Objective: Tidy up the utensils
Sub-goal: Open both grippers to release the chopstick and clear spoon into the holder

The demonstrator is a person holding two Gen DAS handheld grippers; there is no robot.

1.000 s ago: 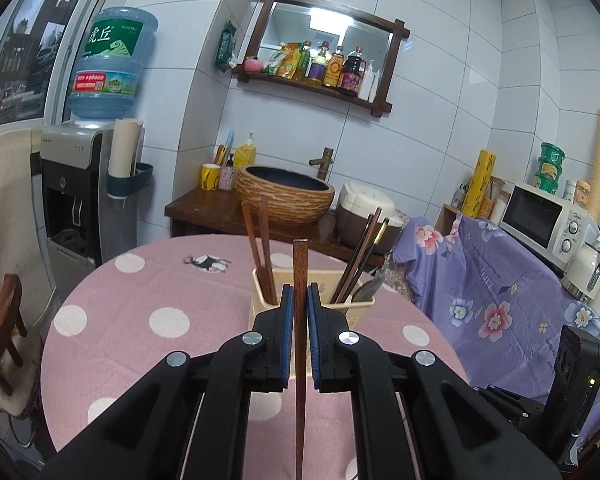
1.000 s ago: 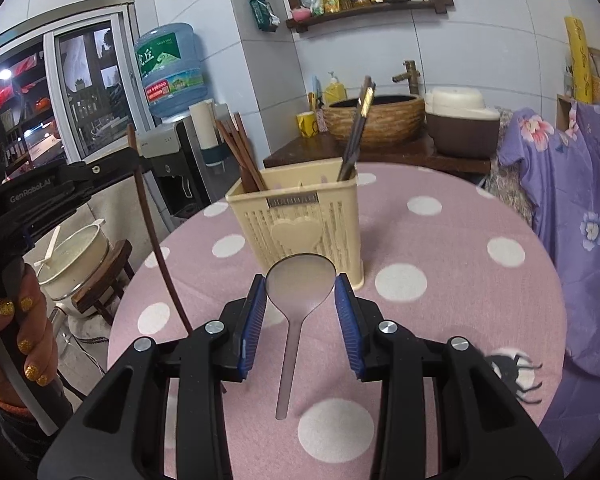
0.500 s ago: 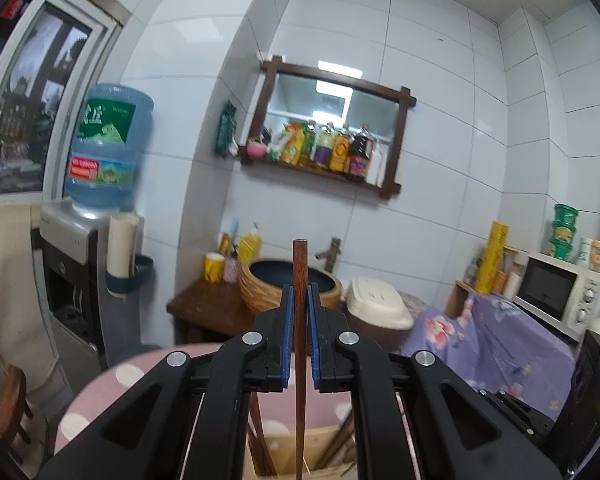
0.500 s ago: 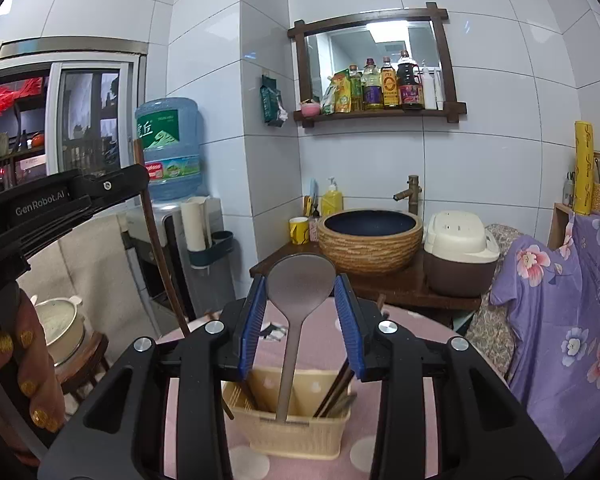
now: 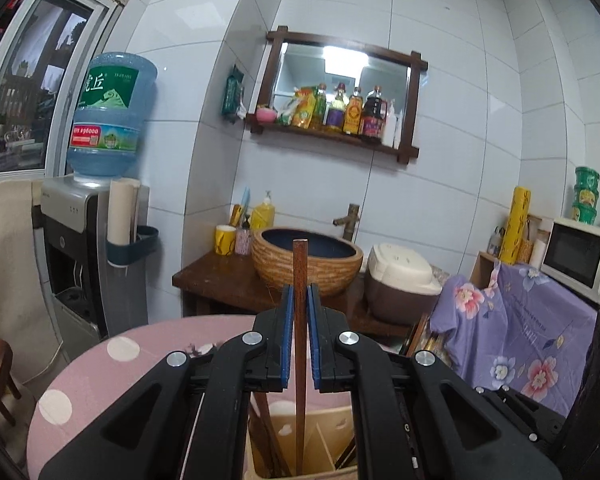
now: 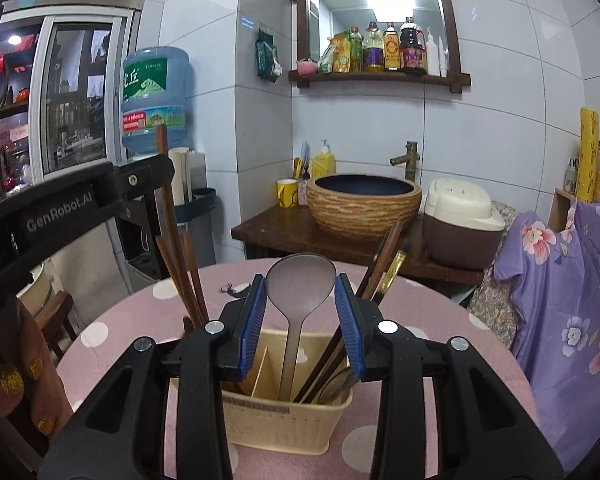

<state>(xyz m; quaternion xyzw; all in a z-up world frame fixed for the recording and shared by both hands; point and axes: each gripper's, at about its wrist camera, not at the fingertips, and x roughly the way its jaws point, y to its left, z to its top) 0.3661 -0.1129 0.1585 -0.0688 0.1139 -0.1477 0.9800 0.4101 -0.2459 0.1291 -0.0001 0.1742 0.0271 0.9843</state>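
My left gripper [image 5: 299,300] is shut on a dark wooden chopstick [image 5: 299,272] held upright; its lower end hangs inside the cream utensil basket [image 5: 324,420] below. My right gripper [image 6: 300,296] is shut on a grey spoon [image 6: 300,280], bowl up between the blue pads, with the handle reaching down into the middle compartment of the basket [image 6: 276,420]. Other chopsticks [image 6: 180,276] stand in the basket's left compartment, more chopsticks [image 6: 380,268] and a metal spoon lean in the right one. The left gripper's body [image 6: 72,200] with its chopstick [image 6: 165,184] shows at the left of the right wrist view.
The basket stands on a round pink table with white dots [image 6: 420,320]. Behind it are a wooden stand with a woven basin [image 6: 364,204], a rice cooker [image 6: 460,224], a water dispenser [image 5: 92,220] at the left and purple flowered cloth [image 6: 560,300] at the right. A person's hand [image 6: 16,384] holds the left gripper.
Both grippers rose from the table top and came over the basket; the views tilted up to the wall, then dipped. The spoon and the chopstick now hang into the basket.
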